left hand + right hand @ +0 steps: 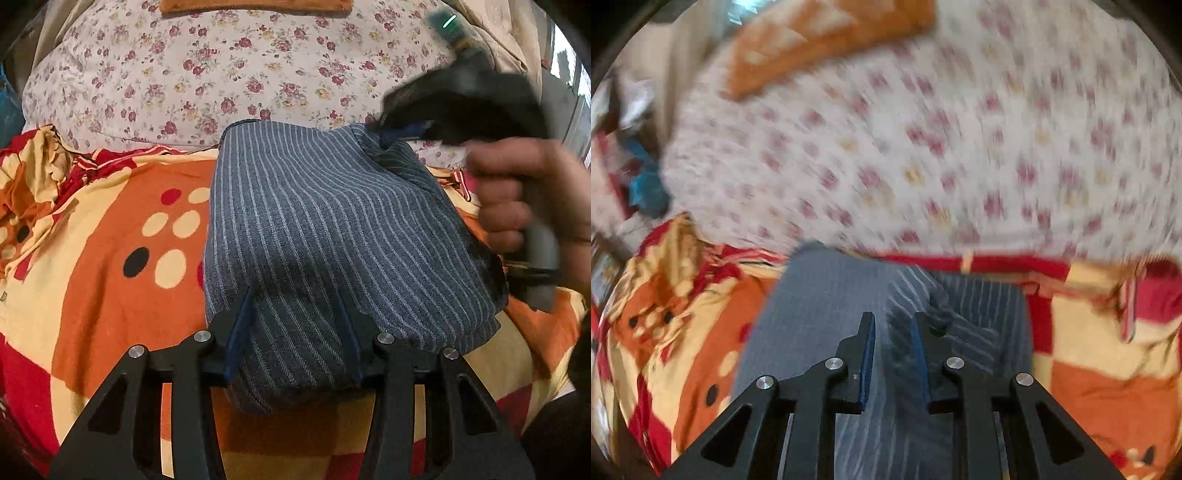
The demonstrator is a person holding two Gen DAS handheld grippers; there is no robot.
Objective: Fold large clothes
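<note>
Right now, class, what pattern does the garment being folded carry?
The folded garment is blue-grey with thin pale pinstripes, sharpest in the left wrist view.

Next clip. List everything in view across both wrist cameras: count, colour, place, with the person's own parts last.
striped garment: one, grey-blue with pale stripes, folded on the blanket, centre.
blanket: one, orange, red and cream with dots, under the garment.
floral sheet: one, white with red flowers, beyond the blanket.
orange cushion: one, on the far part of the sheet.
blue item: one, off the bed's left edge; too blurred to identify.
left gripper: black, jaws apart around the garment's near fold.
right gripper: black, jaws narrowly apart over the garment.
hand: one, holding the right gripper's handle.
</note>
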